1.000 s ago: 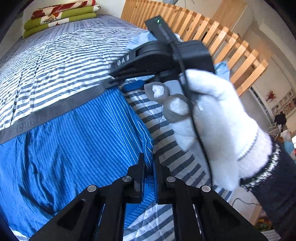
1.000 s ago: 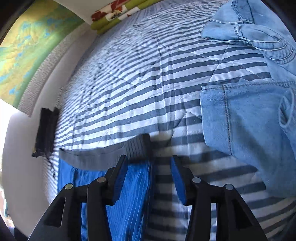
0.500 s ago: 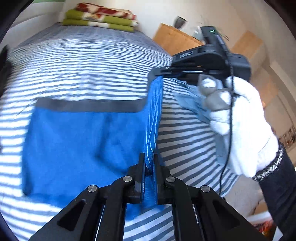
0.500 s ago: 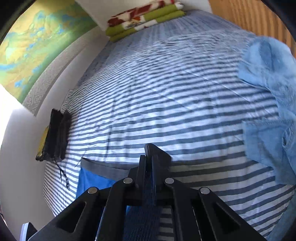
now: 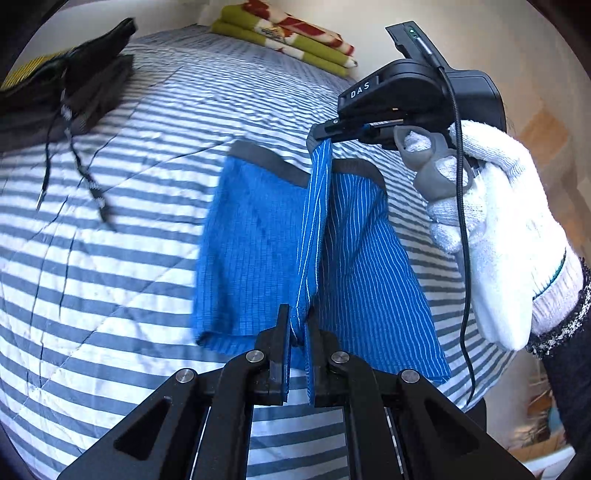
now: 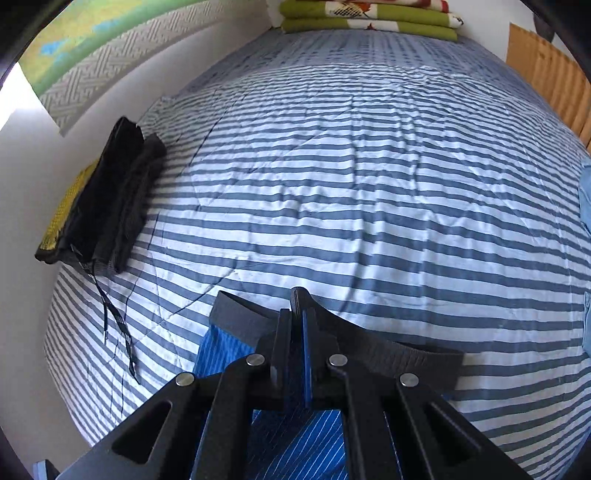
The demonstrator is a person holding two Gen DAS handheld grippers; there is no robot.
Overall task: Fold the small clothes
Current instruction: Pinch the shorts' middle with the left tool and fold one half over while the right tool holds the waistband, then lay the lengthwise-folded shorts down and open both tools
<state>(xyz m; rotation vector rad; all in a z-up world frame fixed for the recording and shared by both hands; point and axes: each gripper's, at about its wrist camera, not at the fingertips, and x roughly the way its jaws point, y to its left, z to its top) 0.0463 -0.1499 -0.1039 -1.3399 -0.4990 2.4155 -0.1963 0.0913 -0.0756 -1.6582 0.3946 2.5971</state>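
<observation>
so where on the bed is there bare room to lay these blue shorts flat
The widest free patch is the striped quilt between the black bag at the wall side and the light blue garment at the far right edge, up to the folded green blankets. It is crowded near the bag, whose straps trail toward the blue shorts.

Striped bedspread (image 6: 369,206) lies bare mid-bed; black bag (image 6: 110,206) blocks the wall side; folded blankets (image 6: 369,16) the far end.
</observation>
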